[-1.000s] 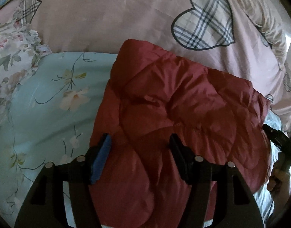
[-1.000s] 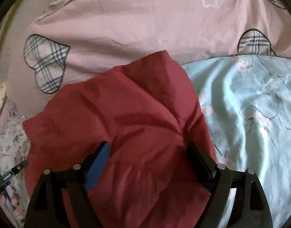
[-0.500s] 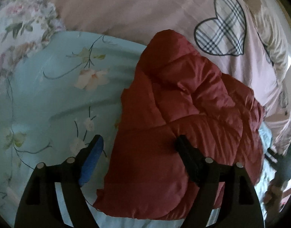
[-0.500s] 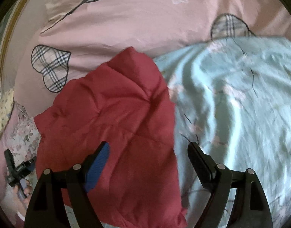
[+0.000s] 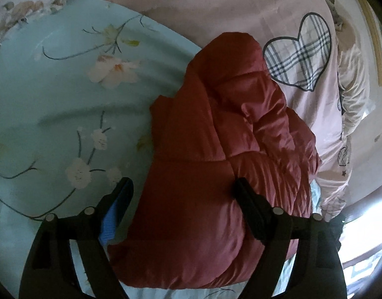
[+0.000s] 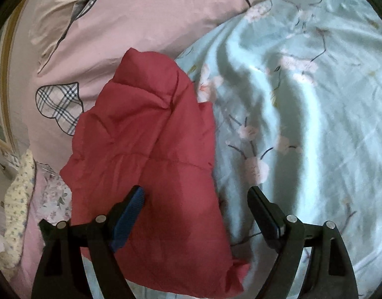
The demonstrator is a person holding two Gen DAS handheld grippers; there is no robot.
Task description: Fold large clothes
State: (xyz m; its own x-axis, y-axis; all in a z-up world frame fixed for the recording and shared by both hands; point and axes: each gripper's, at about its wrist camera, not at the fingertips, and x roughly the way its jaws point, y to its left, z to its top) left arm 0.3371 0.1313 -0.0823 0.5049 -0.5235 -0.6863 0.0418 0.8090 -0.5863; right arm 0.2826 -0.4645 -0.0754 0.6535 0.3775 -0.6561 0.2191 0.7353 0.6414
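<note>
A dark red puffy quilted jacket (image 5: 215, 164) lies folded in a thick bundle on the light blue floral bedsheet (image 5: 53, 104). My left gripper (image 5: 183, 189) is open and empty, hovering over the jacket's near end with one finger on each side of it. In the right wrist view the same jacket (image 6: 151, 149) lies to the left, on the floral sheet (image 6: 303, 124). My right gripper (image 6: 195, 196) is open and empty above the jacket's right edge.
A pink duvet with plaid hearts (image 5: 298, 52) lies bunched behind the jacket, also in the right wrist view (image 6: 58, 104). A cream pillow (image 6: 58, 7) sits at the back. A floral quilt (image 6: 51, 194) lies at the left. A bright window shows at the lower right (image 5: 365, 236).
Both grippers have pulled back and up from the jacket. The jacket now lies narrower and thicker than a second ago. The views have swung outward, showing more blue sheet.
</note>
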